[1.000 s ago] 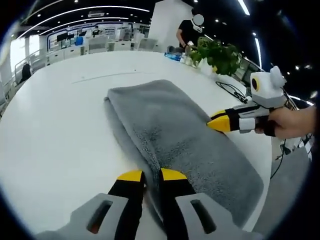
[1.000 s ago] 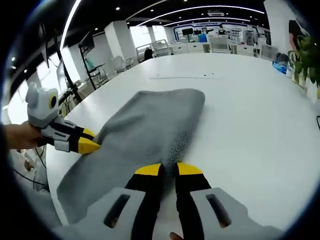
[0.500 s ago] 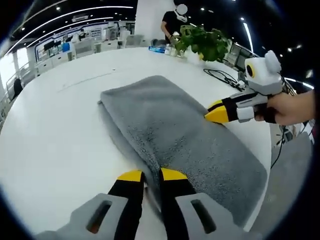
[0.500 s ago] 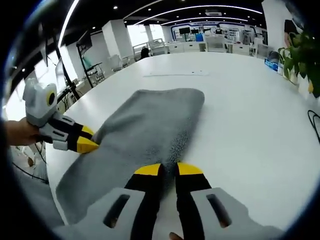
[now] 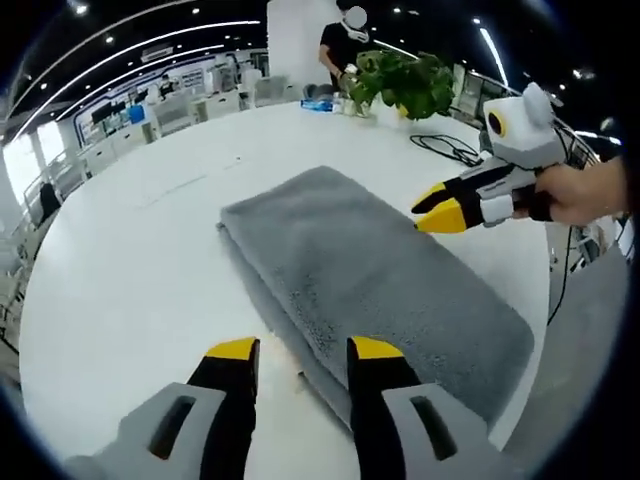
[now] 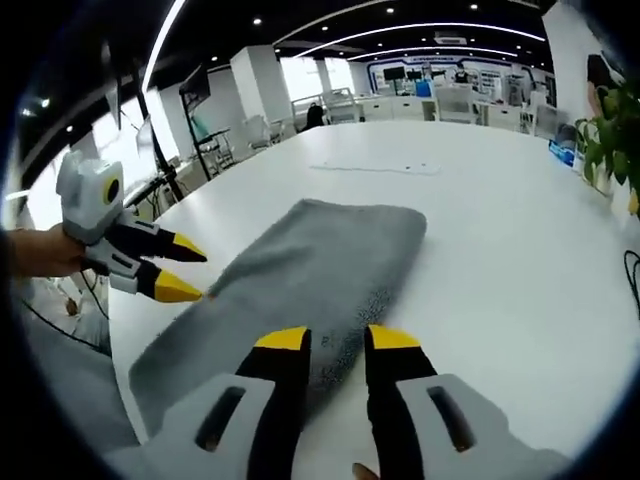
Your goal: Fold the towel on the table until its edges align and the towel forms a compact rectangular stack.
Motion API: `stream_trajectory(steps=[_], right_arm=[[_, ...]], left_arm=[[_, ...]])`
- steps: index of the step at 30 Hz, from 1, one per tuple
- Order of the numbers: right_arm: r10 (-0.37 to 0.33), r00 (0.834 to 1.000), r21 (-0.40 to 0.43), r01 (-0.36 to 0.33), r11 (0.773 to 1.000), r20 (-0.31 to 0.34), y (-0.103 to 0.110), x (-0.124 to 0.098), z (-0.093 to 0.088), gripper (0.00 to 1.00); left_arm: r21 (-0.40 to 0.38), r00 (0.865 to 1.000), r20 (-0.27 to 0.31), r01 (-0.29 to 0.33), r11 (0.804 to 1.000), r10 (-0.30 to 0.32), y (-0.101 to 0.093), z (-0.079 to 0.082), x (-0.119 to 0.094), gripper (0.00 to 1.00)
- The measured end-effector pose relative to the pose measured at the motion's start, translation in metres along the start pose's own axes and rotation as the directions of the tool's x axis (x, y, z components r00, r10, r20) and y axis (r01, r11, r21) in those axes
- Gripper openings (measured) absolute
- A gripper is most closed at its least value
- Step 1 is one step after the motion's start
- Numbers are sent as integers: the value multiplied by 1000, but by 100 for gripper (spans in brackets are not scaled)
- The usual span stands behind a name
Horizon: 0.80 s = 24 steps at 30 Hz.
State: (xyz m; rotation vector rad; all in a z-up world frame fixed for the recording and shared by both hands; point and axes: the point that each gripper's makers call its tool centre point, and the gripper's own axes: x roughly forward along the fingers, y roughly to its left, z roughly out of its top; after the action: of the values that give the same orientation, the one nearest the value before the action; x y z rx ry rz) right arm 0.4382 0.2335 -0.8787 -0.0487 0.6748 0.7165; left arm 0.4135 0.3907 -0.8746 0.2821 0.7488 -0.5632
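Note:
A grey towel (image 5: 370, 270), folded into a long rectangle, lies flat on the white table (image 5: 120, 260). My left gripper (image 5: 303, 350) stands open just short of one long edge, with nothing between its jaws. My right gripper (image 5: 437, 209), held in a hand, hangs open over the opposite long edge. In the right gripper view the towel (image 6: 310, 265) stretches away from my right gripper (image 6: 338, 340), whose jaws are parted at the near edge. There my left gripper (image 6: 184, 271) shows at the left with its jaws spread, just off the towel.
A potted plant (image 5: 400, 80) and a standing person (image 5: 345, 45) are at the table's far end, with black cables (image 5: 450, 150) near them. The table edge (image 5: 545, 290) runs close past the towel on the right. White table top (image 6: 520, 260) lies open beyond the towel.
Both grippers were shut on the towel's long edges; now both have opened and let go. The towel lies flat.

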Motion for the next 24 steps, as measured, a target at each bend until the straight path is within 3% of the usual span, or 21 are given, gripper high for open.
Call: stream_trajectory(steps=[3,4,7,10,13,16,20,22,24], right_arm=[[29,999,-56,-30,998,-13,12,-6,-4,30],[45,999,-71,-46,996,-17,16,-8,-5,30],[83,996,-121,-87,989,-36,31,-12,-9,31],[100,994,-179,-106,978,-42,41,-16,-8,32],[116,992,-235,-123,964,-45,52,-20,-6,34],[134,989,-271,-144,952,-55,63,-25,-8,35],[146,986,-319,-164,933,-81,72,-32,-14,37],[139,984,-380,-171,909,-109,75,-35,-19,36],[138,984,-390,-172,905,-112,81,-37,-22,36]], left_arm=[[28,1000,22,20,999,-21,-7,4,-9,52],[68,998,46,39,997,-43,-12,9,-12,56],[215,991,110,51,975,-76,-27,20,-25,54],[237,988,116,75,969,-105,-38,20,-32,59],[272,986,100,104,957,-135,-48,15,-34,68],[344,985,61,132,930,-163,-61,4,-35,77],[378,981,41,161,912,-190,-74,-4,-39,79],[393,978,31,179,902,-207,-81,-7,-41,80],[416,978,16,184,891,-210,-85,-11,-42,80]])
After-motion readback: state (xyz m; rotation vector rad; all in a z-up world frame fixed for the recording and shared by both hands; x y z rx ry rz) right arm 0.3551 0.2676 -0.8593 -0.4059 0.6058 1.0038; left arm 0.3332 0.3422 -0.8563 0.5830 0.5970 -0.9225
